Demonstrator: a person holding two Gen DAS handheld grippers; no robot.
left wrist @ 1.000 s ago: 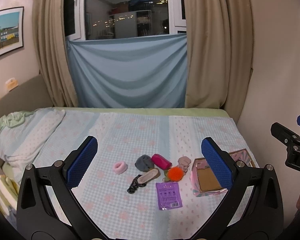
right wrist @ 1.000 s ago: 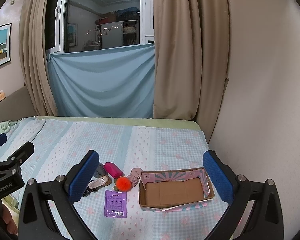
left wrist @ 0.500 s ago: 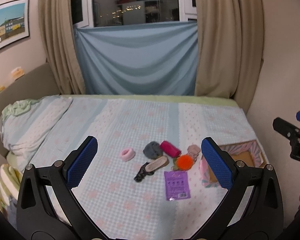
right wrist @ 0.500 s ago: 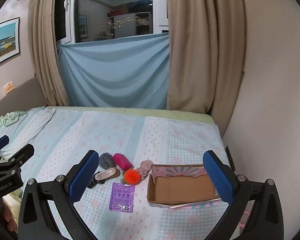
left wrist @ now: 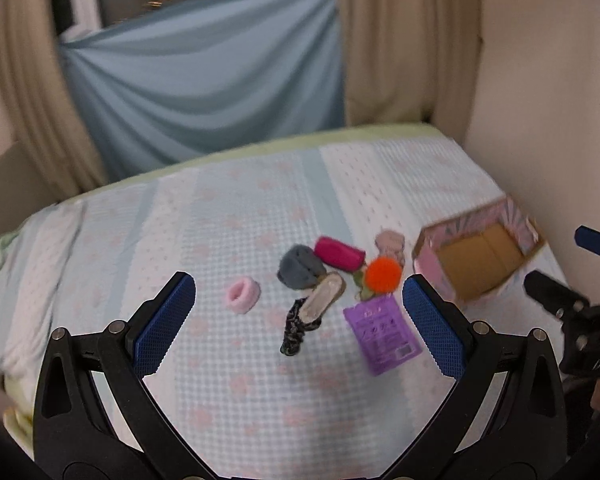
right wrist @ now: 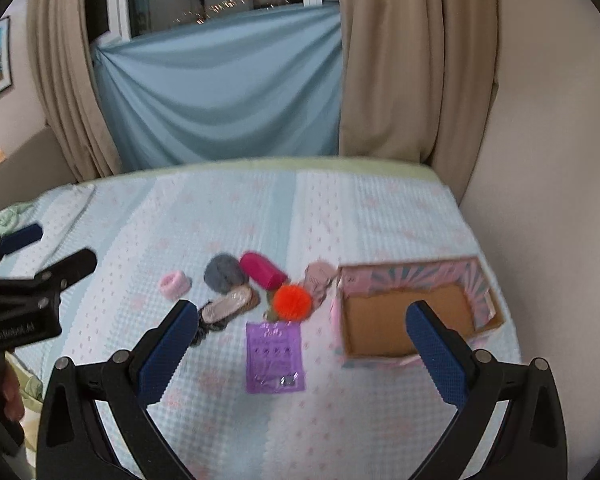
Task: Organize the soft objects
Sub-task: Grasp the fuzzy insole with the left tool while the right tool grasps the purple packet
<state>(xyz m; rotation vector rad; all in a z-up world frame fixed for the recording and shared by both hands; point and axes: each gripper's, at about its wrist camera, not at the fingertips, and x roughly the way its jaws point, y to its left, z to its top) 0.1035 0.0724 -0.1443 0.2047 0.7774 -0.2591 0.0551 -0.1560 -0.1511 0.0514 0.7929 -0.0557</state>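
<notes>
The left gripper [left wrist: 299, 315] hung above the bed [left wrist: 236, 216] with its jaws spread wide and nothing between them. The right gripper [right wrist: 302, 340] was the same — wide apart, empty, above the near part of the bed.

The soft things lay in one loose group in the middle of the bed, left of the box [right wrist: 414, 312]. The pink ring [left wrist: 243, 294] lay alone at the left, a little apart from the others. The grey ball [left wrist: 300, 266] touched the magenta roll [left wrist: 339, 253]; the roll's long axis ran from upper left to lower right in the left view, its far end toward the box. Below the ball lay a beige pad [left wrist: 323, 296], long and narrow, with its axis going from lower left up to the right, and under its lower end a dark scrunchie [left wrist: 296, 330] stretched further down to the left. The orange pompom [left wrist: 383, 274] sat just beside the roll, and a pale pink piece [left wrist: 389, 241] lay behind it, close to the box. The purple packet [right wrist: 275, 357] lay flat, nearest to the grippers, its long side pointing away from them in the right view.

The box stood open at the right edge of the bed near the wall [right wrist: 548, 160], with its brown bottom bare. Its long axis ran across the bed in the right view.

Both views were somewhat blurred, so small details were not clear.
</notes>
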